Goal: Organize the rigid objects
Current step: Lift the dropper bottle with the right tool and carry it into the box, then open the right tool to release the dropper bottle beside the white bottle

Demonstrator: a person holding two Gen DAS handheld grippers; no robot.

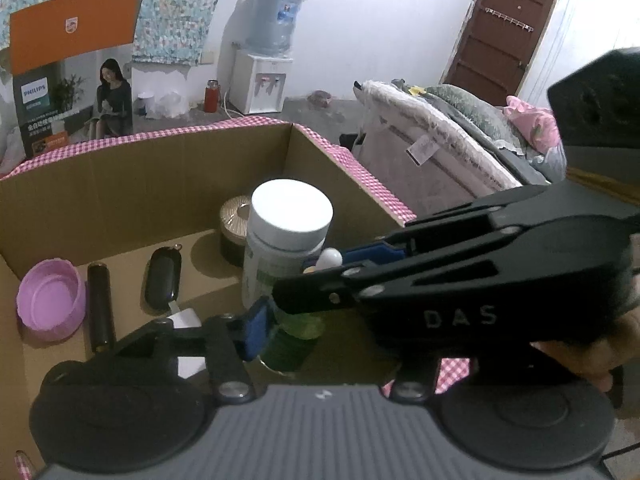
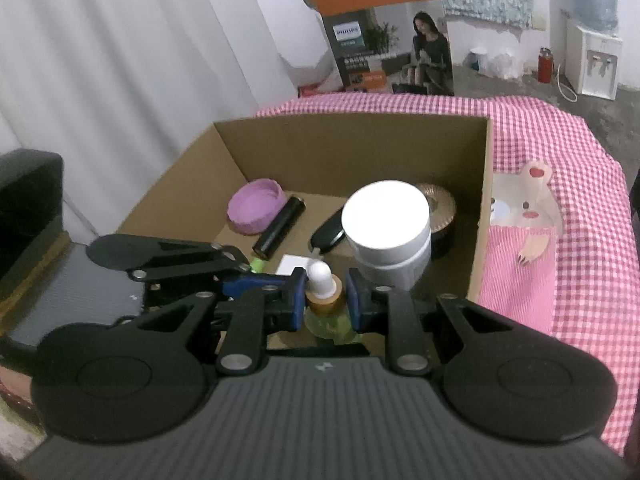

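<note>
Green dropper bottle (image 2: 325, 322) half hidden, clamped in right claw (image 2: 326, 300); left claw (image 1: 316, 312) apart, one finger hidden.

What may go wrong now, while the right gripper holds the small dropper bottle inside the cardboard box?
1. The right gripper pinches the dropper bottle only at its neck; it might tip when released.
2. The white-capped bottle stands very close and could be knocked.
3. The left gripper crowds the same spot, so the fingers may collide.

green dropper bottle (image 2: 326, 300) | white bulb | upright, apparently | in cardboard box (image 2: 352, 148)
</note>
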